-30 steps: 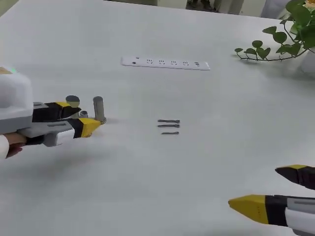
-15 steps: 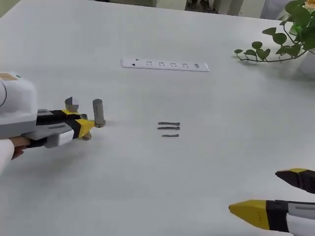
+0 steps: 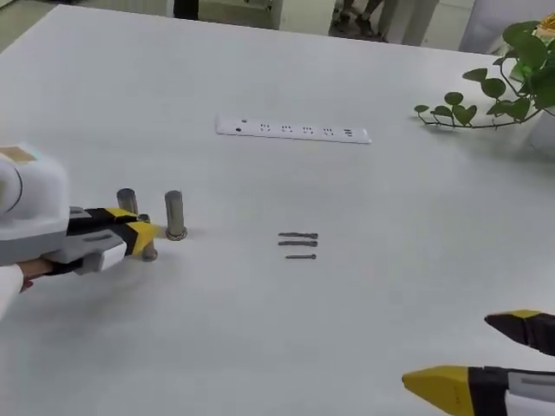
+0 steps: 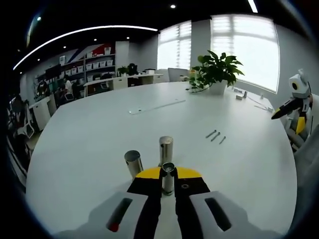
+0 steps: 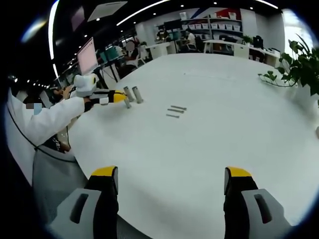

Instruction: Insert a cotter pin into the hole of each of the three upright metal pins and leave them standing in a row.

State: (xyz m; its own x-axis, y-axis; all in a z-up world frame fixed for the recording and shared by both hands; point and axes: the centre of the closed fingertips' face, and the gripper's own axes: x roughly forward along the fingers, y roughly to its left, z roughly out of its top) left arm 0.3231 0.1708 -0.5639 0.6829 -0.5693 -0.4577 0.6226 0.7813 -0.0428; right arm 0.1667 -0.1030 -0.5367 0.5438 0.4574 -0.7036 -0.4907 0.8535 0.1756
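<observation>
Three grey metal pins stand upright at the table's left: one at the back (image 3: pixel 127 201), one to its right (image 3: pixel 174 215), and the nearest one (image 3: pixel 149 250). My left gripper (image 3: pixel 144 236) is shut on the nearest pin, which stands between its jaws in the left gripper view (image 4: pixel 168 178), with the other two pins (image 4: pixel 133 163) (image 4: pixel 166 148) just beyond. Three thin cotter pins (image 3: pixel 298 244) lie side by side at the table's middle, also seen as cotter pins (image 4: pixel 215 135) (image 5: pixel 174 110). My right gripper (image 3: pixel 453 347) (image 5: pixel 171 174) hovers open at the near right, with nothing between its jaws.
A white power strip (image 3: pixel 292 131) lies flat at the back of the table. A potted green plant (image 3: pixel 507 74) trails leaves over the far right corner. The white table (image 3: pixel 373 295) is bare between the cotter pins and the right gripper.
My left gripper's jaws have shut around the nearest metal pin. The head camera has tilted, so everything sits lower in the picture. The right gripper has hardly moved.
</observation>
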